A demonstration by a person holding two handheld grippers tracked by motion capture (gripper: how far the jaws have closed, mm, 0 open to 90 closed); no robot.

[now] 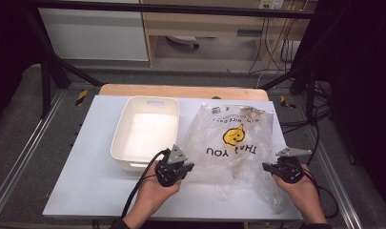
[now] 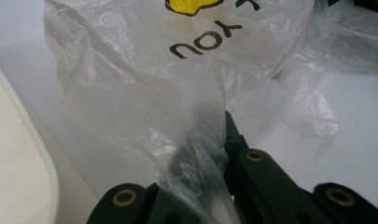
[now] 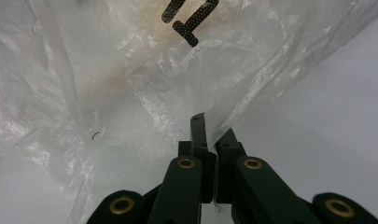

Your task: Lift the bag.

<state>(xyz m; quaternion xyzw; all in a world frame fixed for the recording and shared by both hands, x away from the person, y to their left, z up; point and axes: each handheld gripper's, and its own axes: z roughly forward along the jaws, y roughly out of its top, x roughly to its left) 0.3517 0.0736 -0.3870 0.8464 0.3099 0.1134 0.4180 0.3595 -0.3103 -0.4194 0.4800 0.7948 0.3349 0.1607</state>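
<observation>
I hold a claw in each hand at the near edge of the desk (image 1: 86,191), and both are clamped on the same clear plastic bag (image 1: 233,143). My left claw (image 1: 187,168) has its jaws closed on the bag's near left edge; in the left gripper view the thin film (image 2: 144,93) bunches up between the jaws and drapes over one of them. My right claw (image 1: 266,167) has its jaws closed on the bag's near right edge; in the right gripper view the jaws stand pressed together with the film (image 3: 130,70) pinched at their tips.

The bag lies spread on the white desk between my two claws, reaching away from me toward the far edge. It is crumpled and see-through, with a yellow picture (image 1: 233,135) and dark lettering that reads upside down from my side. The near part looks raised off the desk where I grip it.

A white tub (image 1: 119,143) sits just left of the bag, beyond my left claw. I cannot tell whether the bag touches it.
</observation>
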